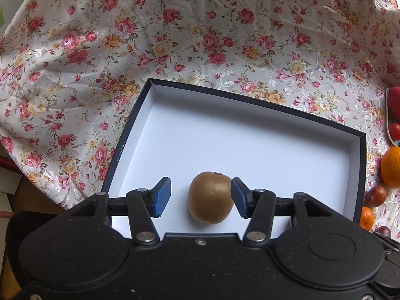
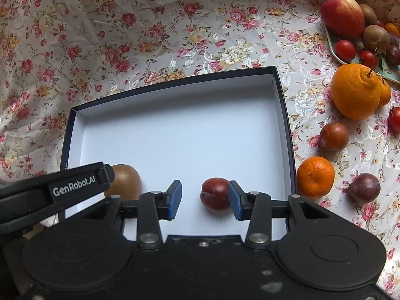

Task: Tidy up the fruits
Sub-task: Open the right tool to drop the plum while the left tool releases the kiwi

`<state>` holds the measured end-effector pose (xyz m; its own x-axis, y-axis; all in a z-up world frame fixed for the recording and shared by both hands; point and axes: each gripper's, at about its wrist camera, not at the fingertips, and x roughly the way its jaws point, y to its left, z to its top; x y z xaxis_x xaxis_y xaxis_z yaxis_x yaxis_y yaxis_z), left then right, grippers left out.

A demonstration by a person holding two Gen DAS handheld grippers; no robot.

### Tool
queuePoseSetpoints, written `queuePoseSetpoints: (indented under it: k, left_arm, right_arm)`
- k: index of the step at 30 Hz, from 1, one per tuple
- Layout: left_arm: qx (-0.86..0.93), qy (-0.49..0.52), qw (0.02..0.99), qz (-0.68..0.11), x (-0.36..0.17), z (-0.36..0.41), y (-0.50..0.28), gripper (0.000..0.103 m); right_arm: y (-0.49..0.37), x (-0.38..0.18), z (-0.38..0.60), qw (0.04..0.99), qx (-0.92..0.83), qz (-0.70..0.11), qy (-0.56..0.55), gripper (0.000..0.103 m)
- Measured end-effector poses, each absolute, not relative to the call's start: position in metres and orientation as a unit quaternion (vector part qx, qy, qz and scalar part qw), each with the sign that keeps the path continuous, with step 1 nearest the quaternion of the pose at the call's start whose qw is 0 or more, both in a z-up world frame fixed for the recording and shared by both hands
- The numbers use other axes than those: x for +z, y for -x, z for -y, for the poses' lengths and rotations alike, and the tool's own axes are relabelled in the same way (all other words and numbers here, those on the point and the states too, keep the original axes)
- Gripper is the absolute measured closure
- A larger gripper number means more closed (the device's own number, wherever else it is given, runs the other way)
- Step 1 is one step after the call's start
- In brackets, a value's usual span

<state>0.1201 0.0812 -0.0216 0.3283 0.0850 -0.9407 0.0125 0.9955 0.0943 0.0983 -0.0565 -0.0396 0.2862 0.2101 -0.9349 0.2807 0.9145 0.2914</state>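
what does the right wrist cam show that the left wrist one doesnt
Only the right wrist view: the plum between the open right gripper, and the apple on the tray.
Only the left wrist view: the open left gripper from behind.
Both: the box, the kiwi and the large orange.

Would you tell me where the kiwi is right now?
The kiwi lies in the box, near its front-left corner, between the open left tongs, left of the plum.
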Motion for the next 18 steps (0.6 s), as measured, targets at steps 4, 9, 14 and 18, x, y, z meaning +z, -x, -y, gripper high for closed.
queuePoseSetpoints:
  k: [4, 9, 14, 18]
  left_arm:
    - [0.019, -0.045, 0.814, -0.578, -0.021, -0.078, -0.119, 0.044]
    - [0.015, -0.044, 0.813, -0.581, -0.02, -0.072, -0.12, 0.044]
    - [0.007, -0.049, 0.813, -0.58, -0.018, -0.059, -0.118, 0.044]
    - [-0.001, -0.06, 0.814, -0.578, -0.017, -0.045, -0.117, 0.044]
  right_arm:
    - [-0.097, -0.039, 0.058, 0.775, -0.023, -0.598, -0.204, 0.058]
    - [-0.096, -0.041, 0.063, 0.767, -0.026, -0.607, -0.206, 0.058]
    - [-0.094, -0.046, 0.072, 0.752, -0.03, -0.625, -0.208, 0.058]
    - [-0.092, -0.048, 0.082, 0.743, -0.033, -0.638, -0.199, 0.058]
